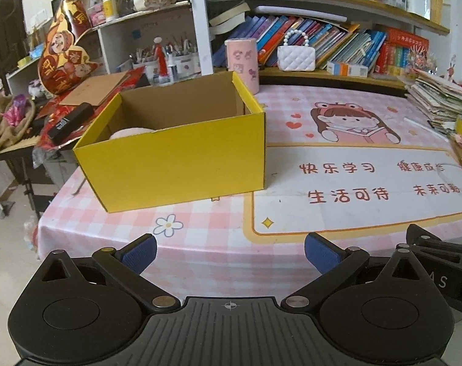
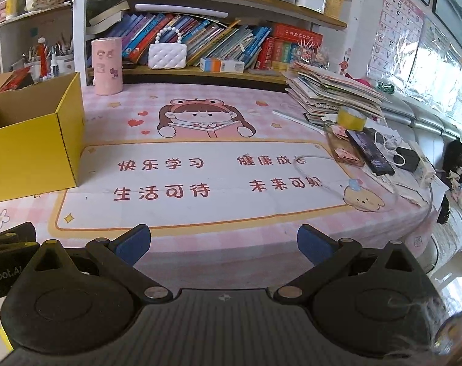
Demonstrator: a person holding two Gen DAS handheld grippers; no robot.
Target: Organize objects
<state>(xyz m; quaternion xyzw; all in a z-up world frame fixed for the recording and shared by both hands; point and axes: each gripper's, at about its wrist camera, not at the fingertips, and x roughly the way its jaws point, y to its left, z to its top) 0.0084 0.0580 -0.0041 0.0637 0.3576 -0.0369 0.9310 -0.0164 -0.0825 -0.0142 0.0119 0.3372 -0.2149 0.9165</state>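
An open yellow cardboard box [image 1: 176,164] stands on the left part of the pink checked table cover [image 1: 218,231]; a pale pink soft thing [image 1: 130,132] lies inside it, mostly hidden by the front wall. The box also shows at the left edge of the right wrist view [image 2: 32,152]. My left gripper [image 1: 229,254] is open and empty, near the table's front edge, in front of the box. My right gripper [image 2: 223,244] is open and empty, near the front edge at the middle of the table.
A pink cylinder holder [image 2: 106,65] and a white quilted purse [image 2: 167,55] stand at the back by the bookshelf. A paper stack [image 2: 334,91], yellow tape roll [image 2: 350,119], phone [image 2: 369,152] and cables lie at the right. A cluttered side table [image 1: 48,122] is left of the box.
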